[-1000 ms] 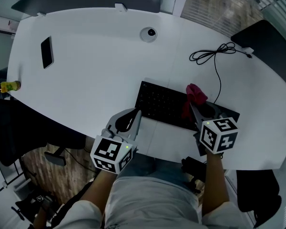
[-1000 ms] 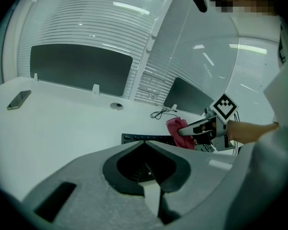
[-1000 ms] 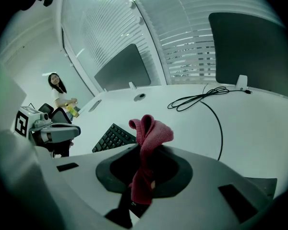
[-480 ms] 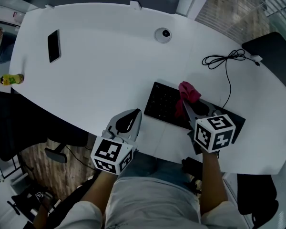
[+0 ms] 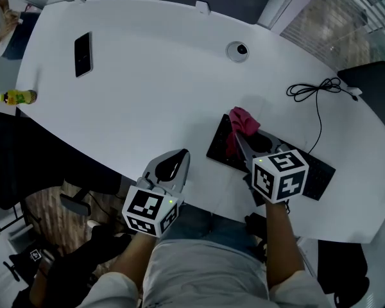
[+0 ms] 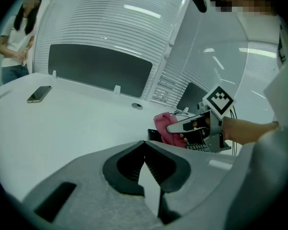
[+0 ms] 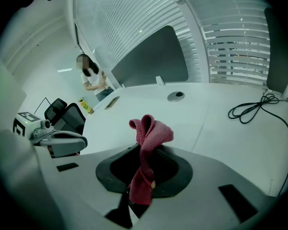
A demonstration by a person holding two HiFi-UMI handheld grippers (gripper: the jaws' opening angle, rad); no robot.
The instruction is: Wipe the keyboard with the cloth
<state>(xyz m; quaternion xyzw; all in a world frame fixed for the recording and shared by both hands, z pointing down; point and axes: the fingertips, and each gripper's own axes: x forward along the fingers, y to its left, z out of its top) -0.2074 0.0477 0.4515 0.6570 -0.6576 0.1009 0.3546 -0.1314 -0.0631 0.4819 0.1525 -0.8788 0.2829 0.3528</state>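
White table (image 5: pixel 154 76), and at its near edge the left gripper (image 5: pixel 178 156) hangs idle, jaws pressed together on nothing. To its right the black keyboard (image 5: pixel 317 175) lies close to that same edge. The right gripper (image 5: pixel 241 141) is clamped on the red cloth (image 5: pixel 240 123), which bunches over the keyboard's left end; I can't tell whether it presses the keys. Looks like the wiping step itself. Next I'd expect the cloth to be held down and drawn rightward along the keys, with a firm pinch.
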